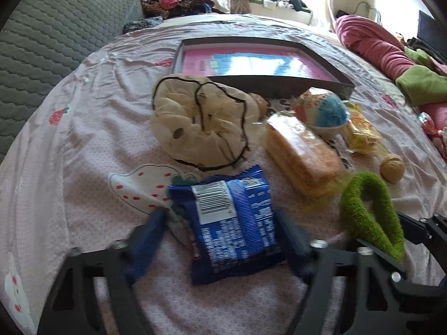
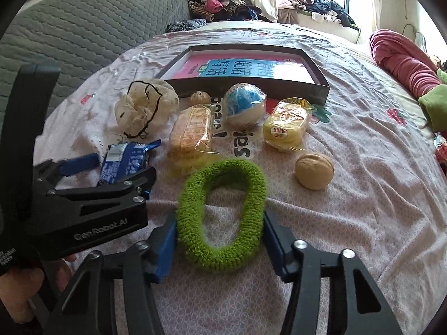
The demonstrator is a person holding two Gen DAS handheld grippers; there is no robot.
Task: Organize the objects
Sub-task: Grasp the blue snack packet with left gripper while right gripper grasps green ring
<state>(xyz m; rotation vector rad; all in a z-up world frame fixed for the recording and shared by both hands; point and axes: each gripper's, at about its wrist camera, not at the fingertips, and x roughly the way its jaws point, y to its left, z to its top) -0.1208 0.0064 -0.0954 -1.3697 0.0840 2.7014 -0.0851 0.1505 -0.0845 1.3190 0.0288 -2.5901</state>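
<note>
On the pink bedsheet lie a blue snack packet (image 1: 234, 223), a green fuzzy ring (image 2: 222, 213), a wrapped orange cake (image 2: 191, 132), a blue-and-white ball in plastic (image 2: 244, 106), a yellow wrapped snack (image 2: 286, 127), two walnuts (image 2: 314, 170) (image 2: 199, 98) and a cream scrunchie with a dark cord (image 2: 145, 109). My left gripper (image 1: 223, 230) is open, its blue fingers on either side of the blue packet (image 2: 124, 163). My right gripper (image 2: 220, 231) has its fingers against both sides of the green ring (image 1: 371, 212); the ring rests on the sheet.
A dark shallow box (image 2: 251, 86) with a pink and blue book inside lies behind the objects. A grey quilted cushion (image 2: 83, 33) is at the left, clothes piles at the back, and a pink and green blanket (image 2: 405, 64) at the right.
</note>
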